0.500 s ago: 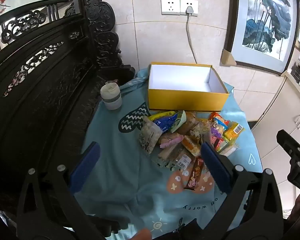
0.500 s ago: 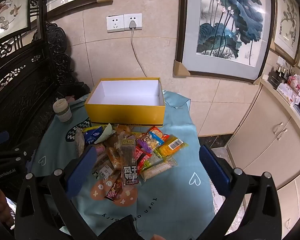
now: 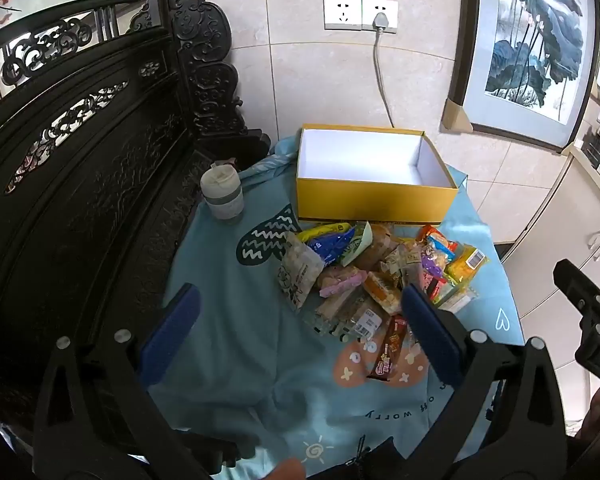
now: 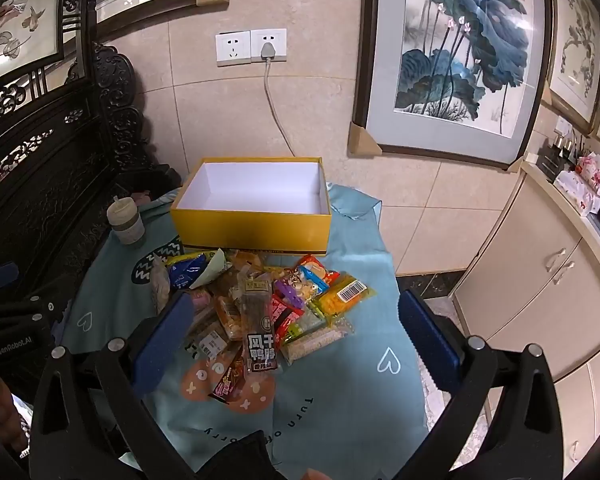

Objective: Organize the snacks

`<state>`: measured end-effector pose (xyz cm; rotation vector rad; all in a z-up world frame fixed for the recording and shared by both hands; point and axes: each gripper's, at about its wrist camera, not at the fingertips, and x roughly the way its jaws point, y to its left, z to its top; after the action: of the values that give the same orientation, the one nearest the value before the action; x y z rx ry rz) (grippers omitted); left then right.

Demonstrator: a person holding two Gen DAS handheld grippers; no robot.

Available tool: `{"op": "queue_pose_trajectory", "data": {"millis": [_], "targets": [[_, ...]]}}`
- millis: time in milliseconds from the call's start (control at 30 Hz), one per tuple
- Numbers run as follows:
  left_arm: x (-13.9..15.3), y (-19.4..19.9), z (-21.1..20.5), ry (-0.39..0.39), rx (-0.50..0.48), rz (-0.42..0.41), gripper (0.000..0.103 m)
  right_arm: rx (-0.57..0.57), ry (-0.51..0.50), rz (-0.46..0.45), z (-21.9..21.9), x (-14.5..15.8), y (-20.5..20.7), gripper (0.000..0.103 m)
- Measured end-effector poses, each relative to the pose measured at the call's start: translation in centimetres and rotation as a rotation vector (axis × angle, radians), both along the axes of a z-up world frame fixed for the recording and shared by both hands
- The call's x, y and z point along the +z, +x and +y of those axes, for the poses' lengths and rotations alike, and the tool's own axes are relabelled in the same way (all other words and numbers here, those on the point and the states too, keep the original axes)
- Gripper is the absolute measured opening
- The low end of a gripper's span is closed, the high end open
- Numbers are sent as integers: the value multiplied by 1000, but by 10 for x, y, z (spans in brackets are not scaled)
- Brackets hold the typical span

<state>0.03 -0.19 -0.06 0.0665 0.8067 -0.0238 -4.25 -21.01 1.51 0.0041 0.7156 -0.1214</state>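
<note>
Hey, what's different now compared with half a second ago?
Nothing visibly changed. Both grippers, left and right, hang open above the cloth, holding nothing. The snack pile lies untouched in front of the empty yellow box.

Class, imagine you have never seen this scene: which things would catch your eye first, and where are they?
The open yellow box, white inside and holding nothing, stands at the far side of the blue tablecloth. Just in front of it lies a bright heap of snack packets. A pale lidded cup stands left of the box.
</note>
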Motion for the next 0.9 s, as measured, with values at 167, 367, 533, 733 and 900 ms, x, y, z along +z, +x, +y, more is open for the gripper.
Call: {"op": "queue_pose_trajectory", "data": {"millis": [167, 367, 533, 733, 900], "targets": [[0, 0, 2, -6, 1, 1, 101, 3, -4, -3, 0, 0, 0, 102], [-1, 2, 1, -6, 1, 5, 101, 2, -2, 0, 0, -1, 1, 102], [-3, 4, 0, -5, 2, 5, 101, 2, -2, 3, 4, 2, 4, 102], [-3, 5, 0, -5, 1, 6, 101, 2, -2, 3, 2, -1, 4, 102], [-3, 5, -1, -5, 1, 7, 101, 2, -2, 4, 1, -1, 4, 102]]}}
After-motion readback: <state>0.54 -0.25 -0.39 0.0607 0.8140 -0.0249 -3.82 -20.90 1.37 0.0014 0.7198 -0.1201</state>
